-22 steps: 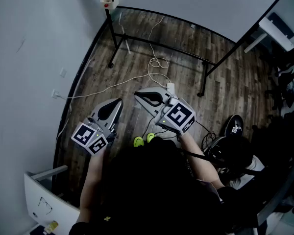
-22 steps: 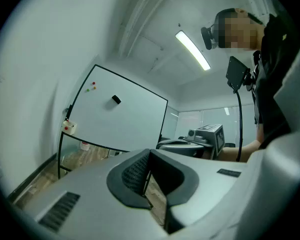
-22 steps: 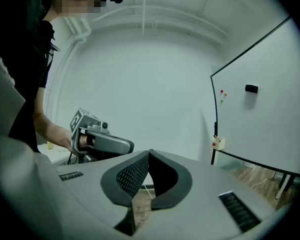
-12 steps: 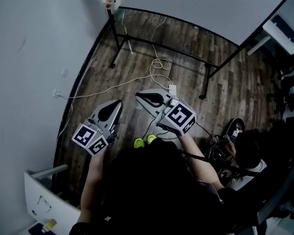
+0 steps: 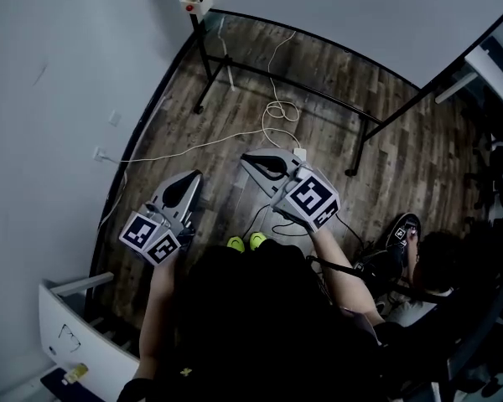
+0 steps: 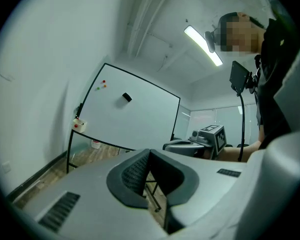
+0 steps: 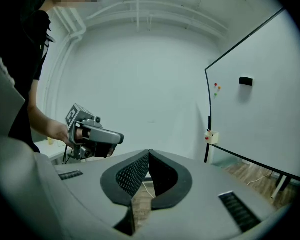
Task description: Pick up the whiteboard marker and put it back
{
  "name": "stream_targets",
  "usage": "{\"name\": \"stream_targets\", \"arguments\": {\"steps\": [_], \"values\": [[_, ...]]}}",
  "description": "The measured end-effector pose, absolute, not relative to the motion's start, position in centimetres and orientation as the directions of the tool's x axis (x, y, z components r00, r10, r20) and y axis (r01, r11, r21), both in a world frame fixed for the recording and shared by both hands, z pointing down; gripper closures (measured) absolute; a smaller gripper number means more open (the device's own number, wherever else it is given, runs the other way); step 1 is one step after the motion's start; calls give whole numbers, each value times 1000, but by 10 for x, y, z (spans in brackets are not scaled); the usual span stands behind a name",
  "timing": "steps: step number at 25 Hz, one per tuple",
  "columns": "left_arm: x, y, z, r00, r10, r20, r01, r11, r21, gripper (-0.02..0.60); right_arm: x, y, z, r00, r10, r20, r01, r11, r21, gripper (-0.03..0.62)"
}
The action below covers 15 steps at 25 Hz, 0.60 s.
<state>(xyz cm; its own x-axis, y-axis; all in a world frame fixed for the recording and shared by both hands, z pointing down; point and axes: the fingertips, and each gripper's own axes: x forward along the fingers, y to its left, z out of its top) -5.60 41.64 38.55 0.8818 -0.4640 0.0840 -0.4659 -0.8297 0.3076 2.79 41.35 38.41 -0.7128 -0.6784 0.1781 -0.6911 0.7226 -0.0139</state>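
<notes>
Both arms reach forward, elbows bent. The left tool has its jaws together, pad tips touching, nothing between them. It is held about level, nose toward 1 o'clock in the head view, with the left forearm straight behind it. The right tool also has its jaws together and empty, nose toward 10 o'clock, tipped slightly down. The right forearm runs back toward 5 o'clock. The tools are side by side, not touching.

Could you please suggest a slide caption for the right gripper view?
Right gripper, jaws shut and empty, held near the whiteboard, with the left gripper alongside.
</notes>
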Motion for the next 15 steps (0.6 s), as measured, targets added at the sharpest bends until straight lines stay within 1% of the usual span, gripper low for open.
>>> {"name": "stream_targets", "arguments": {"steps": [6,15], "values": [[-47,403,390,866,-490,100,-495,-809,316,568,47,399,396,-724,-663,191,-682,730,-47,592],[-50,361,403,850,-516,104,-518,-787,334,568,43,361,409,-742,-643,191,-664,743,-80,592]]}}
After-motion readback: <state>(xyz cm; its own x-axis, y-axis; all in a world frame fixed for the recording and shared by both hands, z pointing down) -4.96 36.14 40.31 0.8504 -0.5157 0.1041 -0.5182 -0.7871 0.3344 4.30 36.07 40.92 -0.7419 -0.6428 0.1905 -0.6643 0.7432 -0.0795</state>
